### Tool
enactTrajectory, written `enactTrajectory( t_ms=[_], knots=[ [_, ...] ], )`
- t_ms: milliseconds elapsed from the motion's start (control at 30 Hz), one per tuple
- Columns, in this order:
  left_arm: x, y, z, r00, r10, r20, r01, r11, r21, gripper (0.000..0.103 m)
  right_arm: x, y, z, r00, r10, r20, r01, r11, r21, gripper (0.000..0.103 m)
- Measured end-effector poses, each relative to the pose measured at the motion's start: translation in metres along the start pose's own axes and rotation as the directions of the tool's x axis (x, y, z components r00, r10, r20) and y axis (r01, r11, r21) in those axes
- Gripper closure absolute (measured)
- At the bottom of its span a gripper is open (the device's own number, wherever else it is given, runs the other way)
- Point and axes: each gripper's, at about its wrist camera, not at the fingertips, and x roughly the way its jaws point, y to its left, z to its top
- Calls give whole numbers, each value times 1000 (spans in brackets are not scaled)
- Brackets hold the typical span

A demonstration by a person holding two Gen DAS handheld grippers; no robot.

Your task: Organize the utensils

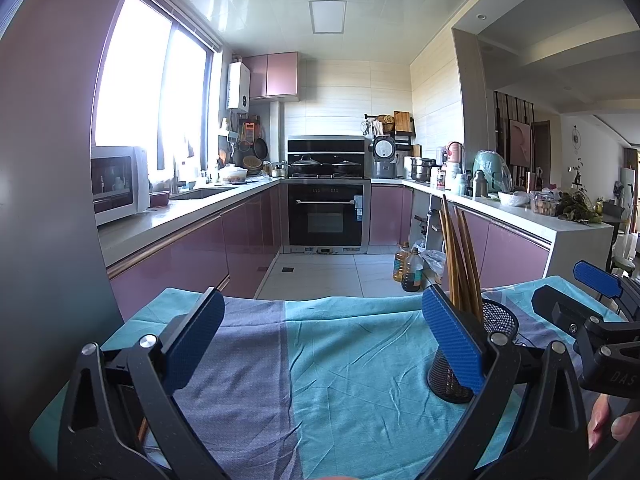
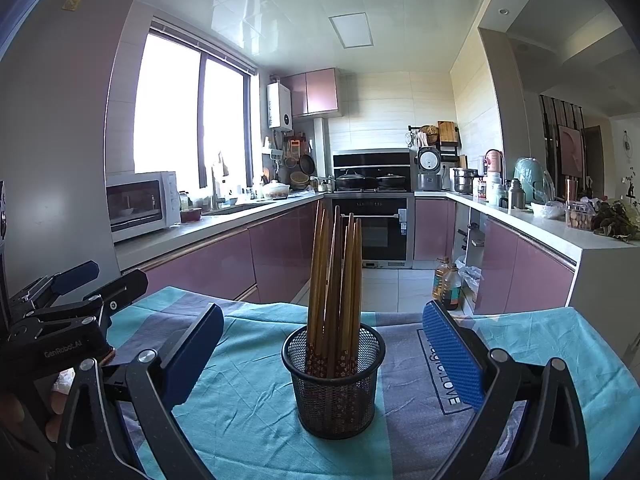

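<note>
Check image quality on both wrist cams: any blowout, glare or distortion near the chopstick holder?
Left wrist view: window blown out white, counters bowed by the fisheye, black mesh holder half hidden behind the blue finger pad. Right wrist view: same window blowout, glare on the glossy ceiling, brown wooden chopsticks sharp and centred on the teal and grey cloth.

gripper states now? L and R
Left gripper: open, jaws wide apart, holding nothing.
Right gripper: open, jaws either side of the mesh cup of chopsticks, not touching it.
</note>
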Motion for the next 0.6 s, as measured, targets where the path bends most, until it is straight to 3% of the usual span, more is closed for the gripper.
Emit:
enactTrajectory(
  t_ms=[600],
  knots=[
    [2, -3, 0, 1000, 1, -6, -1, 1000, 2, 6, 2, 0, -1, 1000, -8, -2, 8, 1000, 3, 7]
  ],
)
